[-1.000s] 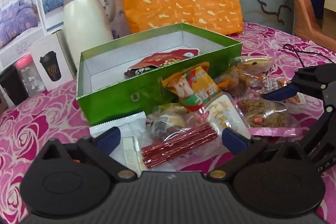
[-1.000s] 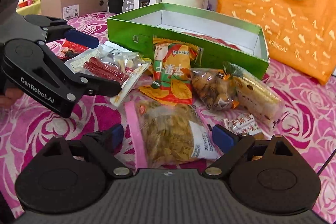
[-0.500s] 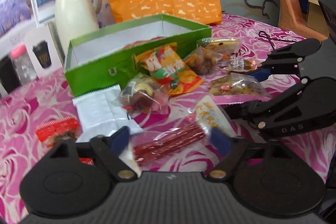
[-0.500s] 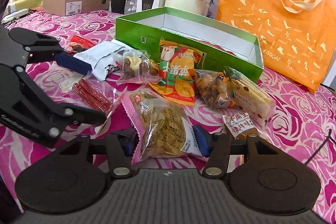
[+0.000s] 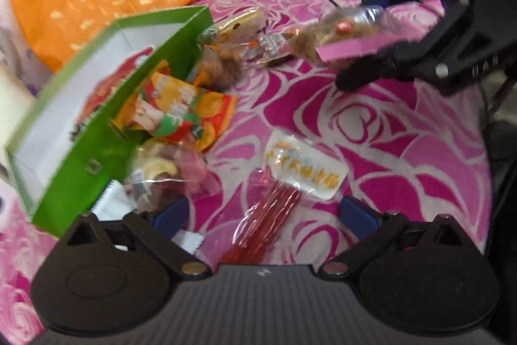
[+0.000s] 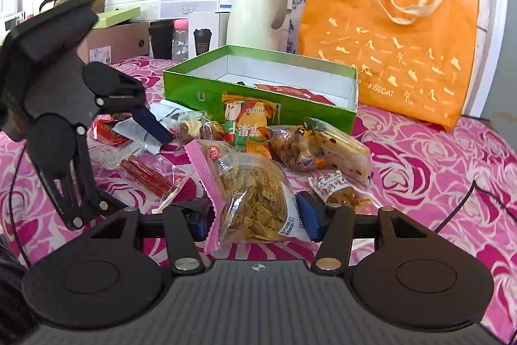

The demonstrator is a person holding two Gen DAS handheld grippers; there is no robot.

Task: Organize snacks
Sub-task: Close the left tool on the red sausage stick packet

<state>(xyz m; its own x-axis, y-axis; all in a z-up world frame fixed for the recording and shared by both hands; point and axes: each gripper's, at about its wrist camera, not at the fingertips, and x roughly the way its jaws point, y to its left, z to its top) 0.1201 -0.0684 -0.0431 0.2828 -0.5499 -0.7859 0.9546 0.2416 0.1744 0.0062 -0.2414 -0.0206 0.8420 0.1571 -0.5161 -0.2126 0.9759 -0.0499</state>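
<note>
**Right gripper lifts the pink-edged bag; left loses its line on the sausages**

The rose-patterned tablecloth [image 6: 436, 157] carries everything, with the orange tote [image 6: 387, 54] and cream jug [image 6: 255, 12] standing at the back. The green box [image 6: 258, 92] sits open in front of them, holding only a red packet [image 6: 290, 91] so far. Most snacks lie outside it: the orange-green packet [image 6: 247, 125] leans on its front wall, with a nut bag [image 6: 290, 147] and a wafer pack [image 6: 342, 147] beside it.

The right gripper [image 6: 258, 217], wide open a second ago, is now clamped on the pink-edged snack bag [image 6: 252, 196], and the left wrist view shows that bag raised off the cloth. So one snack looks ready to travel to the box.

The left gripper [image 5: 265, 215] has swung and tilted, blurring its view; its jaws stand apart, with the red sausage pack [image 5: 274, 206] lying between them, unheld. It likely needs to steady before closing.
</note>
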